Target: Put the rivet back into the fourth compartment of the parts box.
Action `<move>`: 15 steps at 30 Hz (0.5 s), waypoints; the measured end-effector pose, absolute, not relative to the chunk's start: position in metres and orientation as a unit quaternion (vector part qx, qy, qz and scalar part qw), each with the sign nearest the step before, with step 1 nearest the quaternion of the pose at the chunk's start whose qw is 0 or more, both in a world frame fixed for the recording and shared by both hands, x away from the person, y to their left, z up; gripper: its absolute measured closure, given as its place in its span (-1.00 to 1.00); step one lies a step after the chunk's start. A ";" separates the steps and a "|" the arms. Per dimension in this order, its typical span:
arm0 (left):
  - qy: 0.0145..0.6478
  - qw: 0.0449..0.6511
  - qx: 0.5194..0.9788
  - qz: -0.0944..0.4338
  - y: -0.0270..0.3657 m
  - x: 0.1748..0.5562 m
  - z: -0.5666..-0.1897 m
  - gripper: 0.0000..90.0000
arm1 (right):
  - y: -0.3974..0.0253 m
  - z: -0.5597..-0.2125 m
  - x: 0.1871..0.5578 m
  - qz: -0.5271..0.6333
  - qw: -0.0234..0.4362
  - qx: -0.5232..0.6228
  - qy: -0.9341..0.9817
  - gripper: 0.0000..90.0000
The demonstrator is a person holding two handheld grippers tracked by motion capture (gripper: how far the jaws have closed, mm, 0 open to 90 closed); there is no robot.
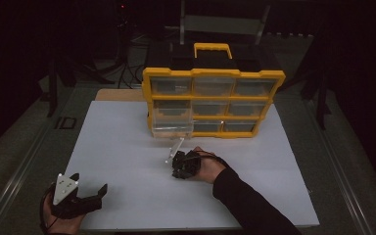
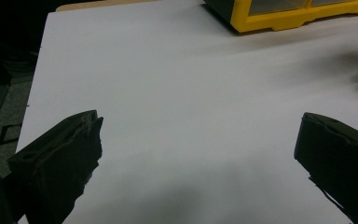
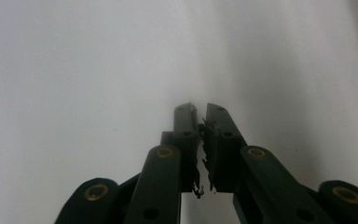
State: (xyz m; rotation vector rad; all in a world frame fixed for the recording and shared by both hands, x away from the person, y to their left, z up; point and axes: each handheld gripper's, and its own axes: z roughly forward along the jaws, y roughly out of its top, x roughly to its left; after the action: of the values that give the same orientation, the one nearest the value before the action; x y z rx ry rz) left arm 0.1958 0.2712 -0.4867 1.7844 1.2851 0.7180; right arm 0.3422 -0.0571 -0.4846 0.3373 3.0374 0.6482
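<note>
White board (image 1: 127, 147), matte, carrying all items. Near left corner: my left gripper (image 1: 85, 196), jaws spread wide, holding nothing, resting low. Mid-board: my right gripper (image 1: 178, 164), jaws pressed almost together; whether anything small is pinched between them I cannot tell. Far edge: yellow parts organizer (image 1: 213, 100), clear drawers, its lower-left drawer (image 1: 172, 128) pulled out just beyond the right gripper. I judge the step as work at that open drawer; next I need a short, level advance toward its front.

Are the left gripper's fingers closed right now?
No, the left gripper has its fingers spread wide apart over the bare white board.
</note>
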 end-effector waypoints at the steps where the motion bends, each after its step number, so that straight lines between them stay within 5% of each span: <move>1: 0.509 0.402 0.706 0.284 0.271 0.196 -0.487 -0.97 | -0.057 -0.483 0.341 0.206 0.008 0.112 0.972 0.85; 15: 0.508 0.403 0.706 0.285 0.271 0.196 -0.487 -0.97 | -0.060 -0.463 0.337 0.199 0.026 0.085 0.976 0.86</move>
State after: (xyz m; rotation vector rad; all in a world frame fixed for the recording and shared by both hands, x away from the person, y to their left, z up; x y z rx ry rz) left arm 0.1956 0.2713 -0.4865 1.7827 1.2835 0.7199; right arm 0.3373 -0.0596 -0.4627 0.2616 3.0157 0.6142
